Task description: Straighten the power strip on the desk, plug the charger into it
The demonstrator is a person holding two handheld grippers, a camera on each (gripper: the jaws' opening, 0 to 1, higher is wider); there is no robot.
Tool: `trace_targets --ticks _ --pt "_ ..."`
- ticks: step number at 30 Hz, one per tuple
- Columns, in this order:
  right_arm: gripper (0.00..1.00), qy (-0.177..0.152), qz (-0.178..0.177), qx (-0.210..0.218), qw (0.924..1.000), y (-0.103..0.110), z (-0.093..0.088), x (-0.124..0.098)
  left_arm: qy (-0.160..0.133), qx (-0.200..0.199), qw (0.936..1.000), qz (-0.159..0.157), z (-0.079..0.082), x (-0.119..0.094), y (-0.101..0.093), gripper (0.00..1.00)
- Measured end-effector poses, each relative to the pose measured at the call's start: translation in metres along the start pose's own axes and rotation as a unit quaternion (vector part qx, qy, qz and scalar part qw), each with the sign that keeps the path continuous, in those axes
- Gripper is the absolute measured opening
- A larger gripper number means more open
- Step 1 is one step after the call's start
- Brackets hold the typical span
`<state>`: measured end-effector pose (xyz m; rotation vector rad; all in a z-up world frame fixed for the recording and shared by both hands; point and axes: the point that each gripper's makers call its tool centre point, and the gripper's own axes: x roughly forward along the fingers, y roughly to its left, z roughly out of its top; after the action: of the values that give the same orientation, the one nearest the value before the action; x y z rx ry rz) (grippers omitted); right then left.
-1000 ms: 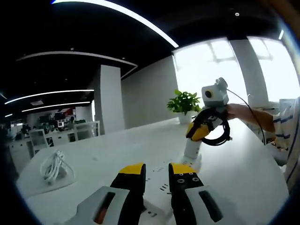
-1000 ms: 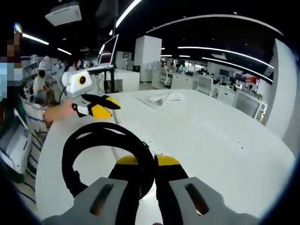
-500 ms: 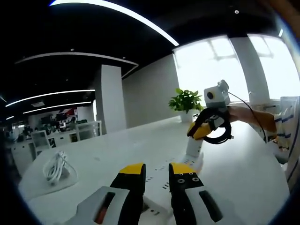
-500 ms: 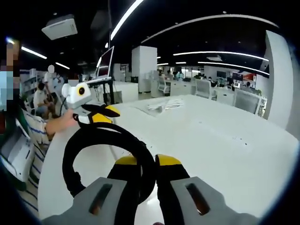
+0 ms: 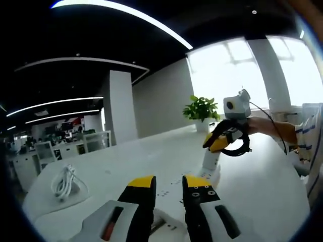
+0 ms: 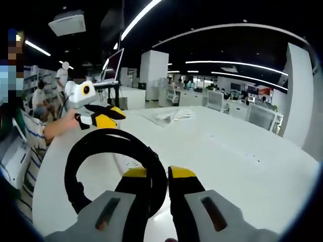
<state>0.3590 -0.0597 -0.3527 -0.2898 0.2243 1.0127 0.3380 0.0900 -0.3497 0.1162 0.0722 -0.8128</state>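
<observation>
The power strip (image 5: 212,166) stands on end on the white desk (image 5: 262,191), a white block rising just under the right gripper (image 5: 222,142) as the left gripper view shows it, with a long white part running back along the desk toward the camera and passing beneath the left gripper (image 5: 169,182). The left gripper's yellow-tipped black jaws stand slightly apart over that white part with nothing clearly between them; whether they touch it cannot be told. In the right gripper view, the right gripper (image 6: 154,174) has its jaws pressed in on a thick black cable loop (image 6: 108,166), the charger's coiled cord, which curls up and to the left of the jaws; the charger body itself is hidden. The same black loop hangs from the right gripper above the strip in the left gripper view, with a forearm in a striped sleeve (image 5: 310,136) behind it. Across the desk the left gripper (image 6: 103,117) appears, held by a hand at the desk's edge. Farther off, a bundle of white cable (image 5: 64,182) lies near the desk's far left corner, a potted plant (image 5: 202,111) stands by the bright window, and rows of office desks with seated people stretch behind.
</observation>
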Motion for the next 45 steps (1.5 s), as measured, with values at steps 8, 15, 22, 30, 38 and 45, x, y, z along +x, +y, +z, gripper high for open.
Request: trace_targets --ticks 8,15,22,30,38,45 --pt "0.18 -0.016 -0.003 0.019 0.9997 -0.002 0.005 -0.008 0.027 0.029 0.9992 -0.003 -0.006 0.0 -0.004 0.21" --pt "0.21 -0.031 -0.015 0.03 0.999 -0.008 0.007 -0.02 0.034 0.013 0.9993 -0.009 -0.009 -0.001 -0.002 0.21" --pt "0.22 -0.047 -0.026 0.044 0.9976 -0.009 0.007 -0.034 0.043 0.008 0.9989 -0.014 -0.012 -0.002 -0.003 0.22" --pt "0.22 -0.067 -0.047 0.059 0.9949 -0.014 0.003 -0.055 0.062 0.009 0.9979 -0.018 -0.02 -0.003 -0.003 0.24" --pt "0.22 -0.071 -0.072 0.076 0.992 -0.022 -0.017 -0.074 0.073 0.005 0.997 -0.025 -0.024 -0.003 -0.004 0.24" --pt "0.22 -0.042 -0.08 0.098 0.991 -0.026 -0.052 -0.071 0.095 -0.01 0.995 -0.028 -0.033 -0.004 -0.004 0.23"
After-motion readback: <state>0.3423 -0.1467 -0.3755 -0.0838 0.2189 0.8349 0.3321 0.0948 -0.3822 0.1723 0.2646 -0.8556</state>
